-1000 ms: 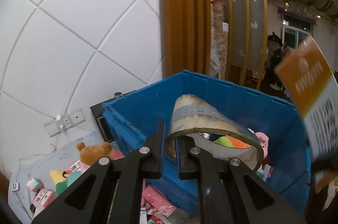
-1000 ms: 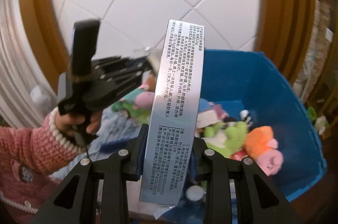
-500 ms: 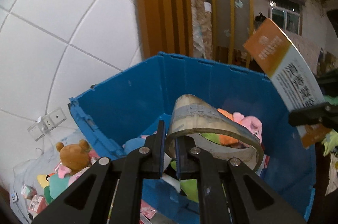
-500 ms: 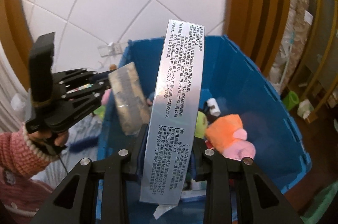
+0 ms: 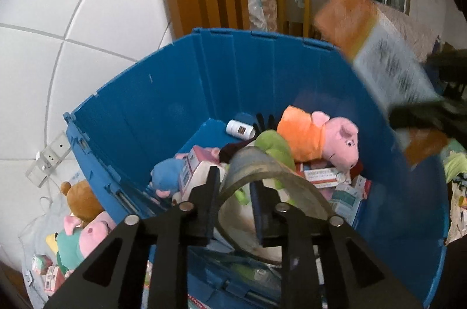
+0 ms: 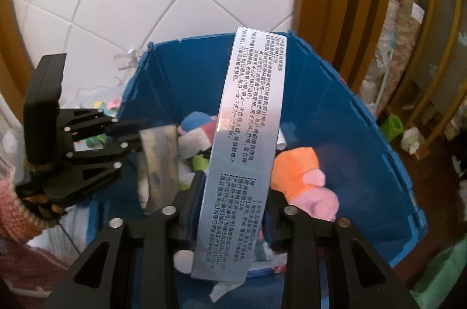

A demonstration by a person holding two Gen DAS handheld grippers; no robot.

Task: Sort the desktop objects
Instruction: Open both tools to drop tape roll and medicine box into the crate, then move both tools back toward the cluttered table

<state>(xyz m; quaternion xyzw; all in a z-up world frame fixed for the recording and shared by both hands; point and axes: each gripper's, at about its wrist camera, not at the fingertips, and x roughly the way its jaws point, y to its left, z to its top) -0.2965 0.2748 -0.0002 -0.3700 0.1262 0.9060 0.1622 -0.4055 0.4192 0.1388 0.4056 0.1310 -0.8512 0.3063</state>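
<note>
Now hovering lower over the blue plastic crate (image 5: 181, 93); left gripper (image 5: 235, 201) opening, curved tape roll (image 5: 262, 177) loose between; right gripper (image 6: 233, 209) opening around glossy silver carton (image 6: 242, 151).

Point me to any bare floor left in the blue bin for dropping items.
Only one bare patch of blue bin floor shows: the back-left corner, bordered by the white pill bottle, the pink-and-white box and the walls. Crowded elsewhere: orange-shirted pig plush, green plush, blue plush and medicine boxes pile across the middle and right.
</note>
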